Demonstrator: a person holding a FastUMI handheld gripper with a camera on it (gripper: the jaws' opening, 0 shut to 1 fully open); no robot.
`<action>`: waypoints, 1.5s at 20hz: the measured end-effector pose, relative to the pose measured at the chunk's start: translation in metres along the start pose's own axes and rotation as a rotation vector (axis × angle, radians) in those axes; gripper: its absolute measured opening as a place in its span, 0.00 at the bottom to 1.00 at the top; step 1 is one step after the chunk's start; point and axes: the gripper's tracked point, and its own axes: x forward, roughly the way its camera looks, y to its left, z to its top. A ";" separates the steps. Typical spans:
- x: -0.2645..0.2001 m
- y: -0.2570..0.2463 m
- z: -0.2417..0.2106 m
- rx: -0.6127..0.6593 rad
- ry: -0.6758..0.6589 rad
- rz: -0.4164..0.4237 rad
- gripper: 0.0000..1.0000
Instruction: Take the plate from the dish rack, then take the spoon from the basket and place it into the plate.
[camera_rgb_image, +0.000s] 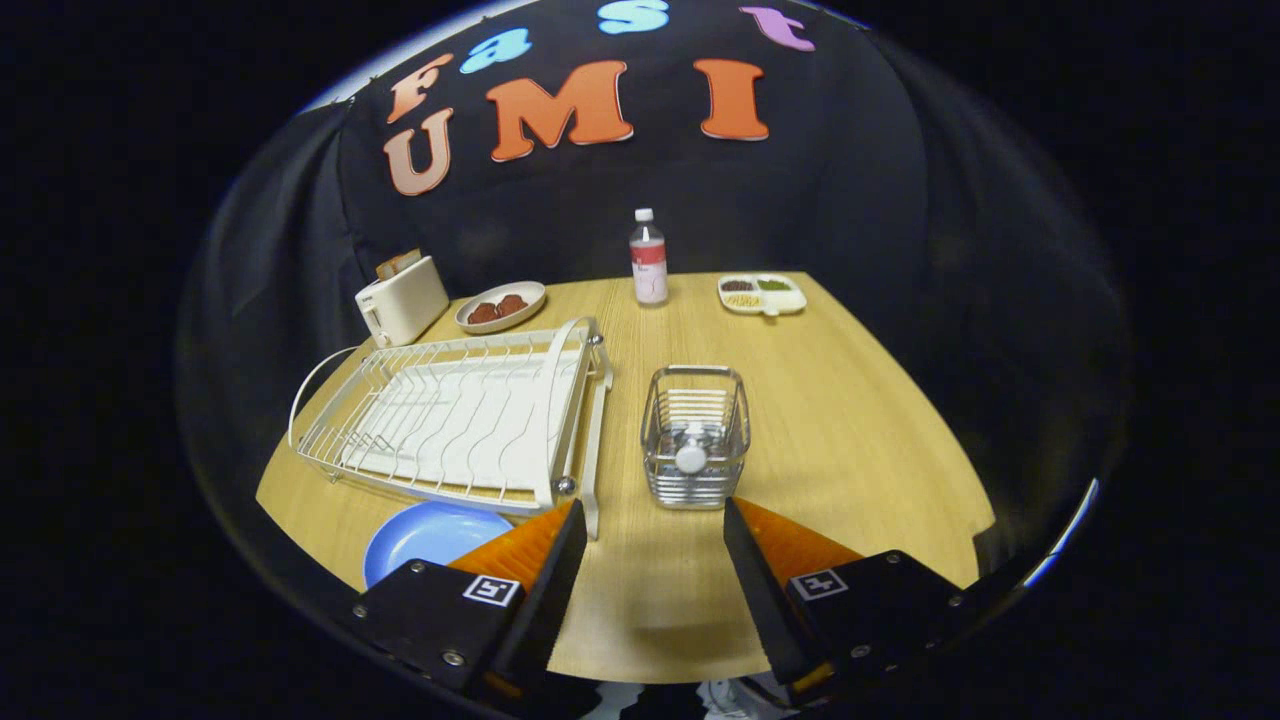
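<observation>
One gripper (653, 510), fingers spread wide apart over bare wooden table (860, 440), gripping nothing.

One blue plate (425, 538) lying flat on the table, out of the rack, at about 9 o'clock from the fingertips, partly hidden behind the left finger (535, 545) and just in front of the rack's near edge.

One white wire dish rack (460, 415) at about 11 o'clock from the gripper, sitting on a white drip tray, slots holding nothing.

One wire basket (695, 435) just ahead of the fingers at about 12 o'clock, standing upright, near the rack's right end but apart from it. Inside, one spoon (691, 457), seen end-on as a pale rounded tip; rest of it hard to make out through the wires.

Farther back, toward the booth's cloth wall: one white toaster (402, 300) at 11 o'clock with something sticking up from its slot; one round dish (500, 306) of dark reddish pieces just beside it; one clear bottle (648, 258) with a white cap at 12 o'clock; one divided tray (762, 294) with small portions of food at 1 o'clock.
</observation>
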 end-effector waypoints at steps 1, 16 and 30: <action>0.000 -0.002 0.002 -0.033 -0.015 0.008 0.83; 0.043 -0.006 0.029 -0.184 -0.138 0.041 0.14; -0.034 -0.018 0.113 -0.128 -0.246 0.023 0.12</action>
